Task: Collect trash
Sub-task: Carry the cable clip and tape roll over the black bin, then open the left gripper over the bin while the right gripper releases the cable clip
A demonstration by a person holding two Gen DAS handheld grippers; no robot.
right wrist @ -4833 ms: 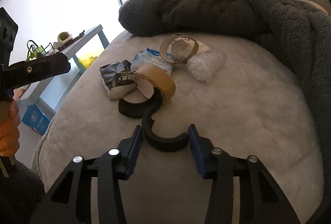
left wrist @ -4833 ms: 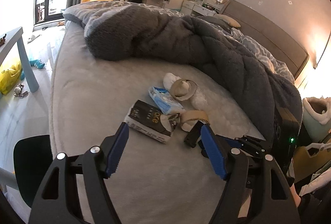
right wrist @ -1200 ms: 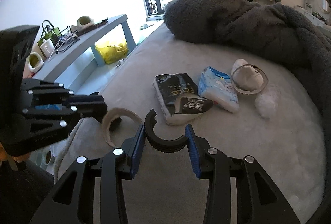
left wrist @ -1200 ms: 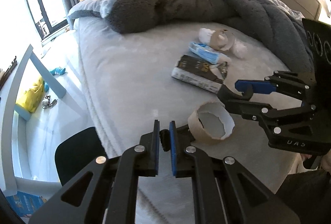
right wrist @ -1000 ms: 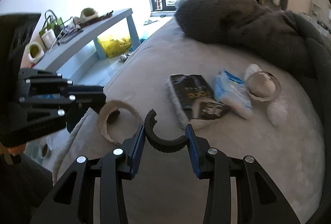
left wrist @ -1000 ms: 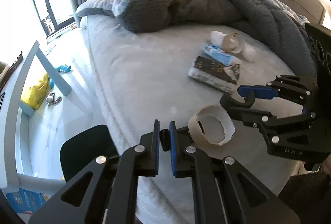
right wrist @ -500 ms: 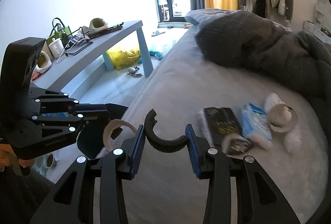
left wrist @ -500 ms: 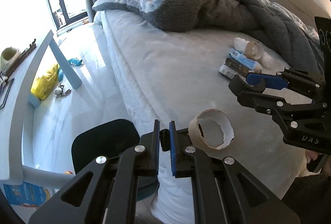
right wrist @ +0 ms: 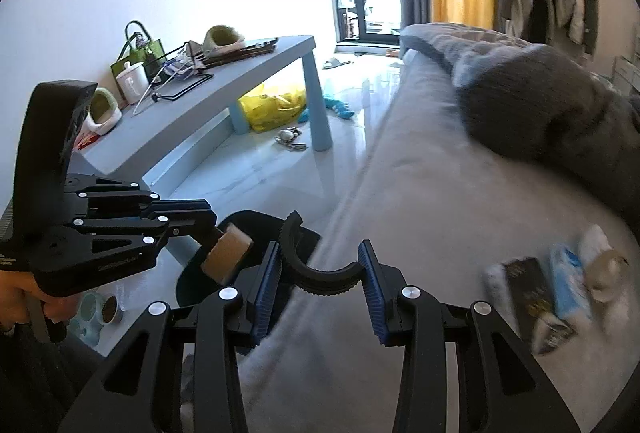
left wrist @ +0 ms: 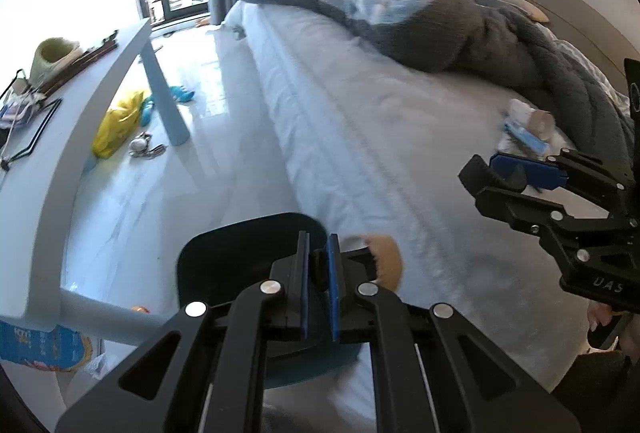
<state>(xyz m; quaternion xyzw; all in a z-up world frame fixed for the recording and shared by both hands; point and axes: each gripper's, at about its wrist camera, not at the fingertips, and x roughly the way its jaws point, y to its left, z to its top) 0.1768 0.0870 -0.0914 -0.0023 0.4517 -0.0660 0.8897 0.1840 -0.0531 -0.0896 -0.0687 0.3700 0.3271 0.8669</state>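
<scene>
**Both grippers carrying trash over the dark bin beside the bed**

The left gripper (left wrist: pixel 318 285) is pinching the wall of a brown cardboard tape-roll core (right wrist: pixel 227 257), holding it above the dark round bin (left wrist: pixel 240 253) on the floor at the grey bed (left wrist: pixel 360 121)'s edge. The right gripper (right wrist: pixel 320 283) is gripping a curved black ribbed plastic fragment (right wrist: pixel 316 265) between its blue pads, over the mattress edge just beside the bin. A black packet (right wrist: pixel 528 293), a blue-white tissue pack (right wrist: pixel 566 283) and another cardboard ring (right wrist: pixel 604 267) are lying on the bed, blurred.
</scene>
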